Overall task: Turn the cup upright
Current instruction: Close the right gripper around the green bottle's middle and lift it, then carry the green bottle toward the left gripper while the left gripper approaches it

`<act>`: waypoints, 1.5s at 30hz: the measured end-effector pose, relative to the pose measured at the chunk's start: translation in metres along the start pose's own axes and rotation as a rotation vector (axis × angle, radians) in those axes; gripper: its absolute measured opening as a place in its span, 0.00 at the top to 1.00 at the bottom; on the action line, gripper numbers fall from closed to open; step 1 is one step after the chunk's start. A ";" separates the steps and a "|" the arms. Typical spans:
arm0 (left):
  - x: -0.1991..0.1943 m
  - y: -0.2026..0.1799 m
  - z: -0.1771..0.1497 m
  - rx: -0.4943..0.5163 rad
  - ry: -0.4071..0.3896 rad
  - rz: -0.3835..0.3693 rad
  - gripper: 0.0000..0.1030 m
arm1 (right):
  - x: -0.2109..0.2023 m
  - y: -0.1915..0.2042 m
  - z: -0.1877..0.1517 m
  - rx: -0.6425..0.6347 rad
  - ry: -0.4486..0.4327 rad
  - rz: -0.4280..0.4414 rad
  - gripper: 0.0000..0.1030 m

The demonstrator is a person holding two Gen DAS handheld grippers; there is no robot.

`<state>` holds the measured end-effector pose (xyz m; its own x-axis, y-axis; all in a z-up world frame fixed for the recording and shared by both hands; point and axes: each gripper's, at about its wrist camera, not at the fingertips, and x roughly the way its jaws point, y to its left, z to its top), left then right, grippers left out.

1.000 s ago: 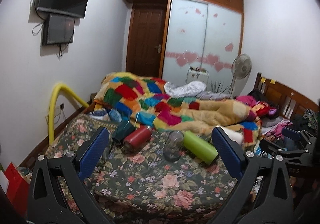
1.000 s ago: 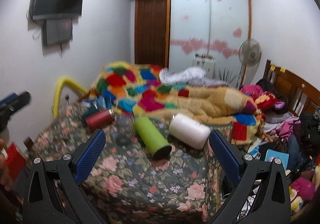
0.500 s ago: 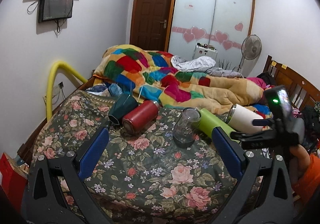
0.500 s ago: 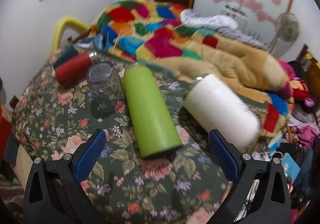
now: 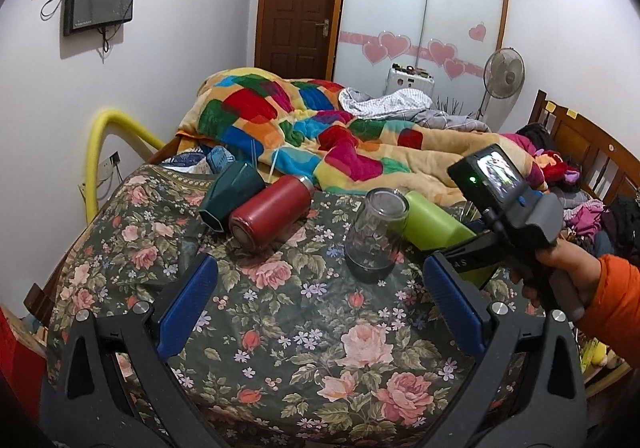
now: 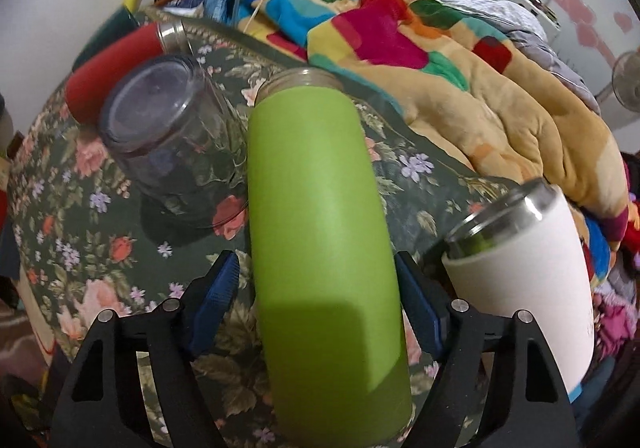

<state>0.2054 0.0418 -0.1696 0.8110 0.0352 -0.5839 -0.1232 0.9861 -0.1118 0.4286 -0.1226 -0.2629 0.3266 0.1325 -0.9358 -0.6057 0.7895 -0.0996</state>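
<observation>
Several cups lie on a floral bedspread [image 5: 280,328]. A green cup [image 6: 320,228] lies on its side, mouth pointing away; it also shows in the left wrist view [image 5: 436,226]. My right gripper [image 6: 318,300] is open, its blue pads on either side of the green cup's body with small gaps. A clear glass cup [image 6: 168,128] lies tilted to its left, also in the left wrist view [image 5: 376,232]. A red cup [image 5: 268,210], a dark green cup [image 5: 228,196] and a white cup [image 6: 528,268] lie on their sides. My left gripper [image 5: 316,304] is open and empty, short of the cups.
A colourful patchwork blanket [image 5: 320,128] is heaped behind the cups. A yellow padded rail [image 5: 100,152] stands at the bed's left side. A wooden headboard [image 5: 580,144] and clothes are at the right. A fan [image 5: 502,76] stands by the wardrobe.
My right gripper has moved forward and down onto the green cup, which now sits between its fingers. My left gripper has come a little closer to the bed.
</observation>
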 end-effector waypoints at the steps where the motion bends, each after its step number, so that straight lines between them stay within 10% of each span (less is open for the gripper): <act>1: 0.001 -0.001 0.000 0.000 0.004 0.000 0.00 | 0.003 -0.001 0.003 -0.004 0.009 -0.004 0.28; 28: -0.041 -0.019 0.002 0.046 -0.051 0.004 0.00 | -0.047 -0.001 -0.036 0.106 -0.042 0.069 0.40; 45: -0.076 -0.006 -0.004 0.017 -0.078 0.032 0.00 | -0.112 0.082 -0.043 -0.073 -0.207 0.121 0.40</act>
<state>0.1424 0.0329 -0.1281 0.8492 0.0784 -0.5223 -0.1406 0.9868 -0.0804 0.3110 -0.0990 -0.1810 0.3856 0.3488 -0.8542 -0.6975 0.7162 -0.0224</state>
